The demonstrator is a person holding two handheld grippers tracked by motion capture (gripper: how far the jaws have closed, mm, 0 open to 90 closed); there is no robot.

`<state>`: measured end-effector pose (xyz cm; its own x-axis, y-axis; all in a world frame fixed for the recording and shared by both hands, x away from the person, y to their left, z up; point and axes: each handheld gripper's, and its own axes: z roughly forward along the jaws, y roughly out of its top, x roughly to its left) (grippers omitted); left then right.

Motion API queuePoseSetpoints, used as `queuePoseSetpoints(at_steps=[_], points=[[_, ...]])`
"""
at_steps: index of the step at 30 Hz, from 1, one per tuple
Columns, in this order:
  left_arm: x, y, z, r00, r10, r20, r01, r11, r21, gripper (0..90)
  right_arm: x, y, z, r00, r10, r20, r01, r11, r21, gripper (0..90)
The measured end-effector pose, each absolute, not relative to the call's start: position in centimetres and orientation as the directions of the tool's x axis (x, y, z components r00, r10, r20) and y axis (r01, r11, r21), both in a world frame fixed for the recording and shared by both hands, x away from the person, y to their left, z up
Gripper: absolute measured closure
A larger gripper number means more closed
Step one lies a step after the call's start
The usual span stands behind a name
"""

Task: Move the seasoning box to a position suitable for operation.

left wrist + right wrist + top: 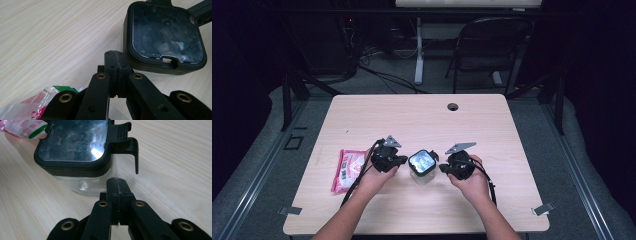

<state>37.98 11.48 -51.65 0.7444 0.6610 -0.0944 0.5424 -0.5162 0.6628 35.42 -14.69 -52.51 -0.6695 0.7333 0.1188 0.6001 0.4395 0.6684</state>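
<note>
A dim lab or recording room: a lone pale wood tabletop (422,117) stands on grey carpet, with cables (382,75), a folding chair (489,50) and a second desk's white leg (419,50) behind it.

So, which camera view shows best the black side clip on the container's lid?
The right gripper view: the clip stands out from the lid and hangs down unlatched. The left gripper view has a clip cut at the frame edge. In the high view it is tiny.

Clear container (422,172) with black lid (422,160); pink-and-white packet (348,170); pale woodgrain table (412,120).
</note>
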Motion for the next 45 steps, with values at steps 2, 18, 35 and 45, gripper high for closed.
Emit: queuePoseSetpoints(at_steps=[2, 18, 35, 45], points=[[37.9, 11.4, -51.7, 0.748, 0.657, -0.094, 0.540, -0.520, 0.662, 90.0, 35.6, -14.6, -52.6, -0.663, 0.739, 0.121, 0.599, 0.426, 0.678, 90.0], [37.3, 11.3, -51.5, 0.759, 0.648, -0.066, 0.529, -0.555, 0.642, 90.0, 35.4, -13.7, -52.4, -0.672, 0.733, 0.105, 0.596, 0.451, 0.664, 90.0], [37.0, 10.9, -51.6, 0.759, 0.649, -0.052, 0.525, -0.562, 0.639, 90.0, 36.0, -13.7, -52.8, -0.682, 0.730, 0.056, 0.557, 0.467, 0.687, 90.0], [35.8, 11.0, -51.6, 0.774, 0.631, -0.046, 0.509, -0.578, 0.638, 90.0, 34.9, -13.6, -52.3, -0.706, 0.705, 0.068, 0.568, 0.506, 0.649, 90.0]])
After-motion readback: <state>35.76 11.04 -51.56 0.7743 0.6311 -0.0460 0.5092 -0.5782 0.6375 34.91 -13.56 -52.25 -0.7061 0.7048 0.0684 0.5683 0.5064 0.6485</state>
